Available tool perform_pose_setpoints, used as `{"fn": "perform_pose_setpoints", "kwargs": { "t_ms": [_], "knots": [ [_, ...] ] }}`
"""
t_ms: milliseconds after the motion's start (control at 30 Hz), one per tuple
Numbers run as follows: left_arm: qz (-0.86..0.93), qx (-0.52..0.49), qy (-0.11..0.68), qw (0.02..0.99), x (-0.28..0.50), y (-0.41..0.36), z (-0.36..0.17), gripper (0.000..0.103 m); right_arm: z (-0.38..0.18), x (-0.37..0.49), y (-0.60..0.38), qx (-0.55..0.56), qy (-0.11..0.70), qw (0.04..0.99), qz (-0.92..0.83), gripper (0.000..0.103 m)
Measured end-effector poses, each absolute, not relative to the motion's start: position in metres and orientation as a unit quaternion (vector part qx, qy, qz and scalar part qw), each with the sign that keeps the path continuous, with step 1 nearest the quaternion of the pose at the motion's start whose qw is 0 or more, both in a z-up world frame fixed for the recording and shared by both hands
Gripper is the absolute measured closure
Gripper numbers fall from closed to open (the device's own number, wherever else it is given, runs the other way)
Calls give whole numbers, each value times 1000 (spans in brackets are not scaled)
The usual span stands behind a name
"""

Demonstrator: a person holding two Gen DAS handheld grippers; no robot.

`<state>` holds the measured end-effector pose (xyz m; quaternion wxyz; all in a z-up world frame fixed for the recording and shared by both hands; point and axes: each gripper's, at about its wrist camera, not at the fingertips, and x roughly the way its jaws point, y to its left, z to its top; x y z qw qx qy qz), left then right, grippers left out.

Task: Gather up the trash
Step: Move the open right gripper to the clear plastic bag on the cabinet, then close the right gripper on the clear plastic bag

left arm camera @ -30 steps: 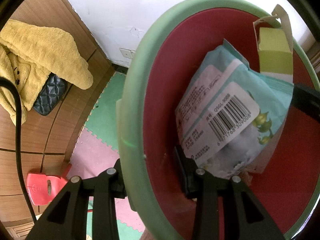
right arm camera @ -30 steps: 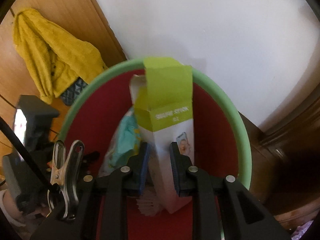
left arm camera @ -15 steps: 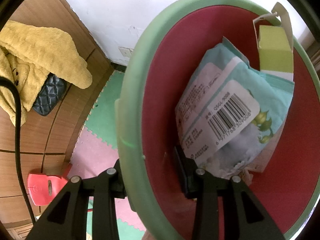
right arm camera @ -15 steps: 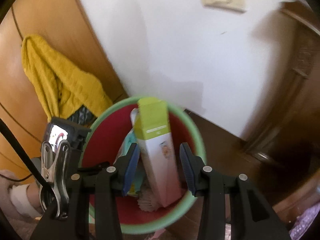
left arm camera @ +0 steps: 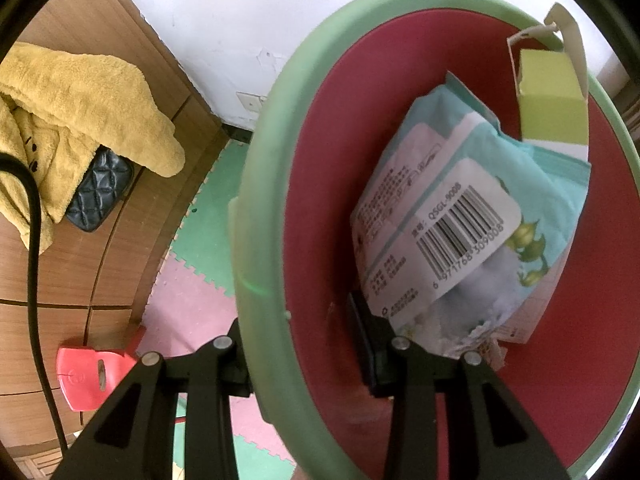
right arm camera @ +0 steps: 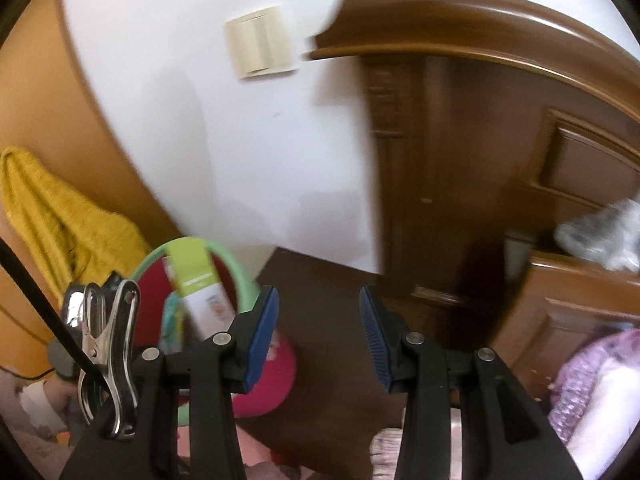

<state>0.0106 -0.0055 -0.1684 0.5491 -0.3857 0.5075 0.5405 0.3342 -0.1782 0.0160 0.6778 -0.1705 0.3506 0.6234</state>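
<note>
My left gripper (left arm camera: 304,340) is shut on the green rim of a red bin (left arm camera: 256,216), one finger outside and one inside. Inside the bin lie a teal and white plastic packet with a barcode (left arm camera: 460,224) and a green and white carton (left arm camera: 554,108). In the right wrist view the bin (right arm camera: 236,276) sits low at the left with the carton (right arm camera: 198,288) sticking up out of it. My right gripper (right arm camera: 318,332) is open and empty, raised to the right of the bin.
A yellow fleece garment (left arm camera: 72,112) and a dark quilted pouch (left arm camera: 100,190) lie against the wooden wall panel. A red stool (left arm camera: 90,374) stands on pink and green foam floor mats (left arm camera: 192,292). A brown door (right arm camera: 500,200) and a wall switch (right arm camera: 260,42) are behind.
My right gripper let go of the carton in the bin, opened wide and drew back up and to the right. The left gripper kept its hold on the bin rim.
</note>
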Motion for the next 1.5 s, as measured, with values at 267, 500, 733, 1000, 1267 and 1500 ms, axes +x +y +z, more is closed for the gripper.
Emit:
{"fn": "perform_pose_setpoints", "kwargs": {
  "t_ms": [267, 500, 733, 1000, 1267, 1500],
  "knots": [
    [538, -388, 511, 546, 9, -3, -169, 66, 27, 399, -201, -141, 336, 753, 548, 56],
    [543, -386, 514, 540, 10, -3, -169, 65, 29, 458, -221, -114, 324, 812, 473, 44],
    [546, -388, 514, 535, 10, -2, -170, 66, 23, 497, -223, -100, 324, 841, 422, 43],
    [552, -387, 514, 531, 9, -4, -169, 66, 19, 521, -218, -102, 305, 860, 396, 32],
    [561, -387, 508, 526, 8, -6, -167, 66, 1, 551, -208, -61, 315, 868, 378, 32],
    [563, -389, 507, 525, 7, -5, -166, 66, -16, 571, -197, -61, 317, 874, 362, 32]
  ]
}}
